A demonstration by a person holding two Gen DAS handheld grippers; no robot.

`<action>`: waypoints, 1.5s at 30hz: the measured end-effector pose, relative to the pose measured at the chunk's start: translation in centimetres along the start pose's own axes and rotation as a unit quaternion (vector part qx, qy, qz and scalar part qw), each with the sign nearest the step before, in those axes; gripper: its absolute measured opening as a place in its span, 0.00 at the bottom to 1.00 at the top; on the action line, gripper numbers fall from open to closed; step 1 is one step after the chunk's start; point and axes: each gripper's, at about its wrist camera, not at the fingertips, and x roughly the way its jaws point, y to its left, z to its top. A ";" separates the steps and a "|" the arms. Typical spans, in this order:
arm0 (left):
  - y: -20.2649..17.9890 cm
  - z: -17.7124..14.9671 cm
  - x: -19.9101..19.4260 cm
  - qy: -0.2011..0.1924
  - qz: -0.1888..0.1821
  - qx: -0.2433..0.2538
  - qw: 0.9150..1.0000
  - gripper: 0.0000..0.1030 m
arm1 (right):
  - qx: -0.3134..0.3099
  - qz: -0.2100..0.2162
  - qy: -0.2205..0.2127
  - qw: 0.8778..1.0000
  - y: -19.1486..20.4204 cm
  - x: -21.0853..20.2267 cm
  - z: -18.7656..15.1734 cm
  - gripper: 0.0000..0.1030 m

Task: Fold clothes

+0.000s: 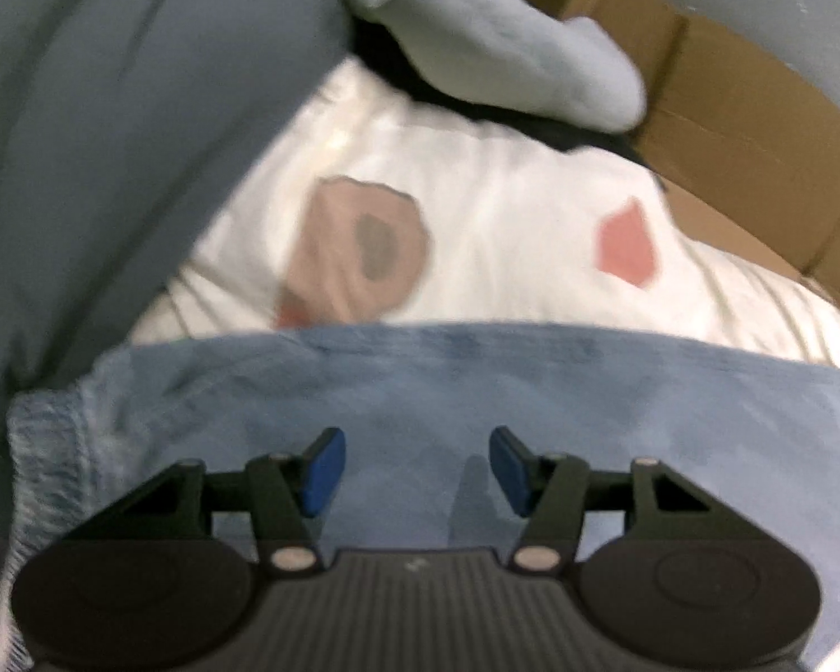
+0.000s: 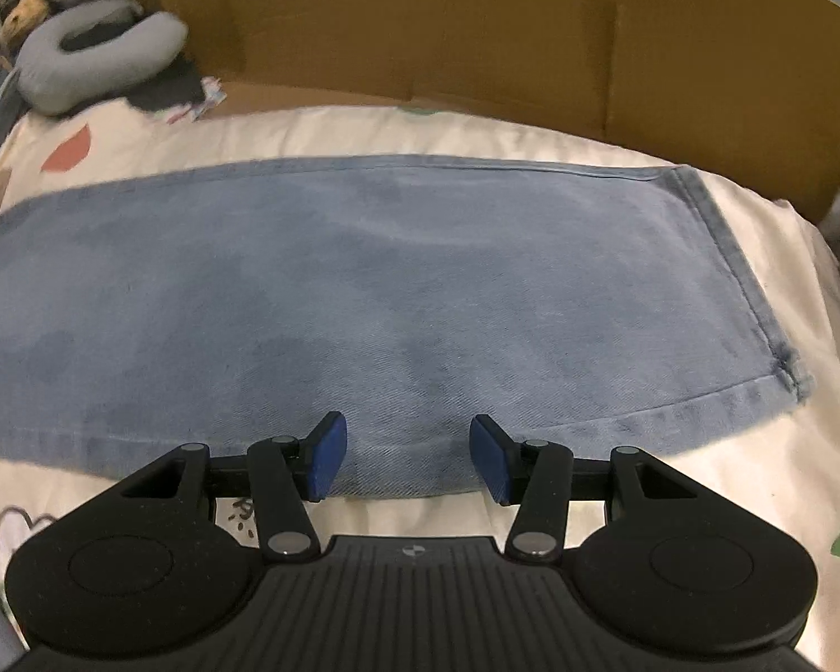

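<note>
Light blue jeans (image 2: 364, 280) lie flat across a white patterned bed sheet (image 2: 364, 129), with the leg hem (image 2: 728, 263) at the right. My right gripper (image 2: 409, 456) hangs open over the jeans' near edge, and its blue pads are apart with no cloth pinched. In the blurred left wrist view the same denim (image 1: 476, 392) fills the lower half, with a ribbed band (image 1: 45, 448) at its left end. My left gripper (image 1: 417, 470) is open just above the denim, holding nothing.
A brown cardboard wall (image 2: 476, 28) runs along the far side of the bed, also seen as cardboard (image 1: 728, 112). A grey neck pillow (image 2: 84, 56) lies at the far left. A large grey-blue cloth (image 1: 112, 140) fills the left side.
</note>
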 end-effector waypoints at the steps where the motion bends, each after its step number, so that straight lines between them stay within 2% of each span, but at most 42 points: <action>1: -0.3 -0.5 0.0 0.004 -0.006 0.004 1.000 0.59 | 0.000 -0.001 0.001 1.000 0.1 0.2 -0.1 0.54; 5: -2.1 -2.3 1.4 0.006 -0.013 0.020 1.000 0.59 | -0.001 0.001 0.000 1.000 0.0 0.4 -0.3 0.54; 10: -2.4 -2.1 2.0 -0.007 -0.015 0.008 1.000 0.60 | -0.004 0.002 -0.003 1.000 -0.5 0.3 -0.4 0.54; 15: -2.6 -1.0 3.2 -0.017 -0.004 0.009 1.000 0.62 | -0.005 -0.019 -0.009 1.000 -1.3 0.6 -0.3 0.54; 19: -2.3 0.0 4.1 -0.025 -0.014 -0.008 1.000 0.61 | -0.009 -0.036 -0.014 0.999 -2.5 0.8 -0.3 0.53; 24: -2.3 1.3 5.3 -0.022 -0.008 -0.021 1.000 0.60 | 0.009 -0.062 -0.021 0.998 -5.2 0.9 -0.4 0.53; 30: -2.3 2.2 5.9 -0.021 -0.002 -0.030 0.999 0.61 | 0.020 -0.056 -0.024 0.998 -6.7 0.9 -0.8 0.53; 36: -2.9 2.8 6.6 -0.021 0.019 -0.028 0.999 0.62 | 0.021 -0.053 -0.025 0.998 -7.0 1.2 -0.9 0.54; 41: -2.8 3.2 6.3 -0.007 0.021 -0.034 0.999 0.61 | 0.026 -0.052 -0.026 0.998 -7.4 1.4 -0.8 0.54; 43: -2.5 3.4 5.5 0.000 0.017 -0.041 0.999 0.55 | 0.029 -0.054 -0.023 0.998 -7.4 1.4 -0.7 0.53; 45: -1.8 3.5 4.1 0.002 0.013 -0.049 0.999 0.53 | 0.032 -0.055 -0.020 0.998 -7.4 1.4 -0.6 0.53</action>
